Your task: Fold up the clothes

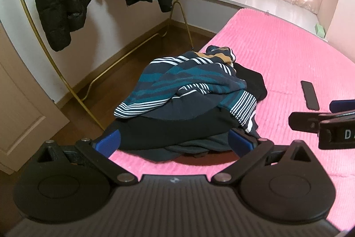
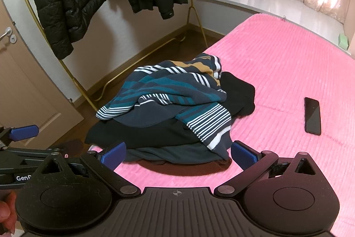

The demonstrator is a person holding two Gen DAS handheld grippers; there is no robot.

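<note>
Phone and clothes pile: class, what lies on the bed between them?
Nothing: only bare pink bedspread separates the clothes pile from the phone, clearest in the right wrist view.

Ahead of both sets of tongs sits 1 pile of clothes (image 2: pixel 168 117) on 1 pink bed (image 2: pixel 288 72). In that pile about 4 garments can be told apart: 1 striped top (image 2: pixel 175 86) in navy, teal and white on top, 1 black piece (image 2: pixel 238 92) behind it, 1 black layer (image 2: pixel 137 132) beneath, and 1 dark grey layer (image 2: pixel 177 153) at the bottom (more may be hidden inside). To the right of the tongs lies 1 phone (image 2: pixel 312 116). Beyond the pile, 1 gold rack (image 2: pixel 195 14) carries at least 2 black jackets (image 2: pixel 64 3) (the middle dark garments overlap, so the exact count is unclear). 2 tongs are present: left tongs (image 1: pixel 174 143), right tongs (image 2: pixel 178 156).
</note>
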